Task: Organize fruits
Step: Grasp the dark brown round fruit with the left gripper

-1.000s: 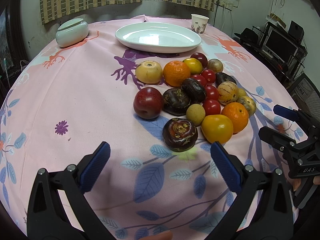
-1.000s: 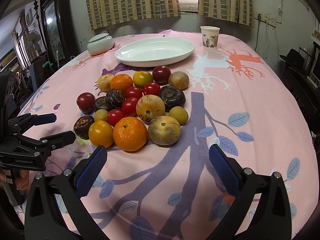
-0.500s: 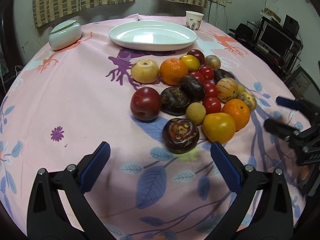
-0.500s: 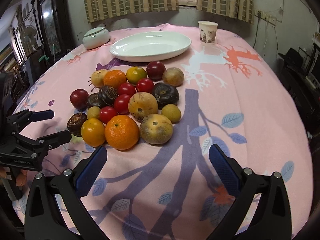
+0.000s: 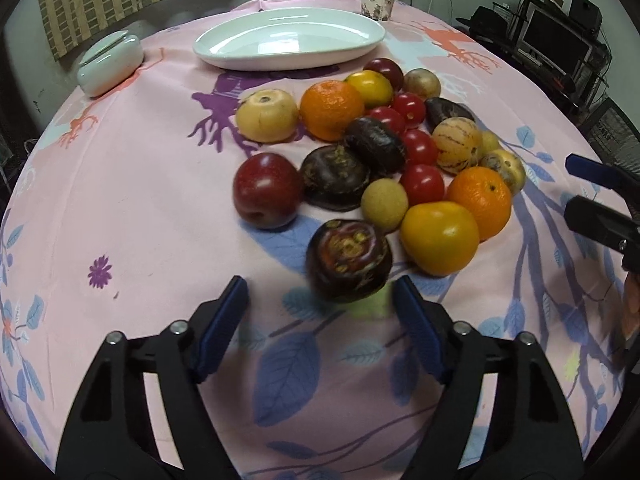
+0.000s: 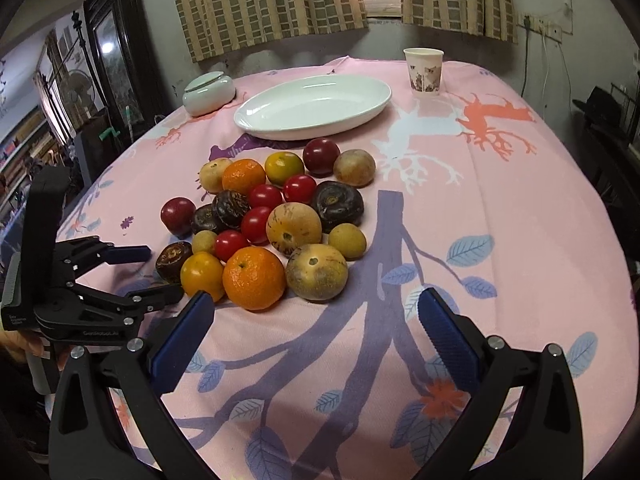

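A pile of several fruits lies on the pink tablecloth [image 5: 140, 208]. Nearest my left gripper [image 5: 320, 300] is a dark purple fruit [image 5: 348, 260], just ahead of its open, empty jaws. Beside it lie a yellow-orange fruit [image 5: 439, 238], an orange [image 5: 480, 200] and a red plum [image 5: 267, 190]. My right gripper [image 6: 316, 312] is open and empty, just short of an orange [image 6: 254, 277] and a tan round fruit [image 6: 317, 272]. The left gripper also shows in the right wrist view [image 6: 138, 272], its jaws either side of the dark purple fruit [image 6: 173, 255]. A white oval plate [image 5: 288, 38] sits empty behind the pile.
A pale green lidded bowl [image 5: 109, 63] stands at the far left and a paper cup [image 6: 424, 68] at the far right of the table. The right gripper's fingers [image 5: 600, 200] show at the right edge of the left view. Curtains and furniture surround the table.
My left gripper has moved forward toward the dark purple fruit, which now sits just ahead of its jaws. My right gripper has drawn slightly closer to the pile. No fruit has moved.
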